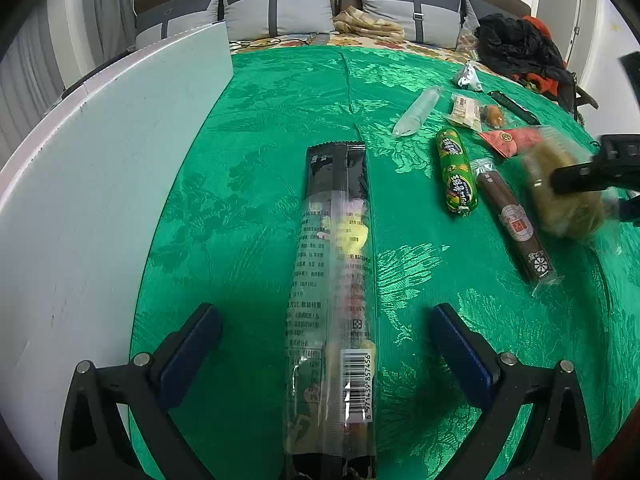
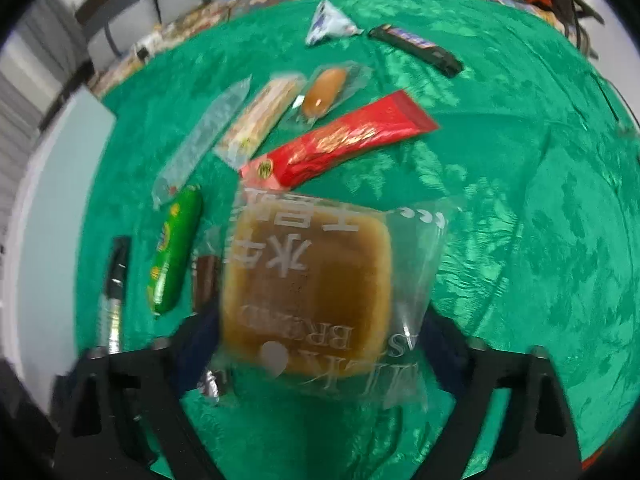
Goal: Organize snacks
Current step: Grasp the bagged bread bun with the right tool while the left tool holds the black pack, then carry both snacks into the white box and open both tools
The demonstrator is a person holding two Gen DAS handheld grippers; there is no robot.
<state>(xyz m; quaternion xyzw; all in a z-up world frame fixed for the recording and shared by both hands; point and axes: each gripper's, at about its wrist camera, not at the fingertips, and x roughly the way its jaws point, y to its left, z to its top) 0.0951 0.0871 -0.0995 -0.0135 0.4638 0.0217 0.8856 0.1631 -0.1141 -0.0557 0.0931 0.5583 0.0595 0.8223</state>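
Observation:
A long black-and-clear snack pack [image 1: 332, 280] lies lengthwise on the green cloth [image 1: 260, 160]. My left gripper [image 1: 328, 356] is open, with one finger on each side of the pack's near end and neither touching it. In the right wrist view a clear-wrapped brown bread [image 2: 308, 292] fills the space between the fingers of my right gripper [image 2: 316, 340], which is shut on its sides. The left wrist view shows that right gripper [image 1: 592, 172] blurred at the far right with the bread [image 1: 564, 196].
A row of snacks lies on the cloth: green sausage [image 2: 176, 252], brown stick [image 1: 516, 228], red packet [image 2: 340, 140], clear tube [image 2: 200, 140], biscuit pack [image 2: 260, 120], small sausage [image 2: 324, 88], black bar [image 2: 416, 46]. A white board [image 1: 100, 200] stands along the left edge. Pillows [image 1: 276, 12] line the back.

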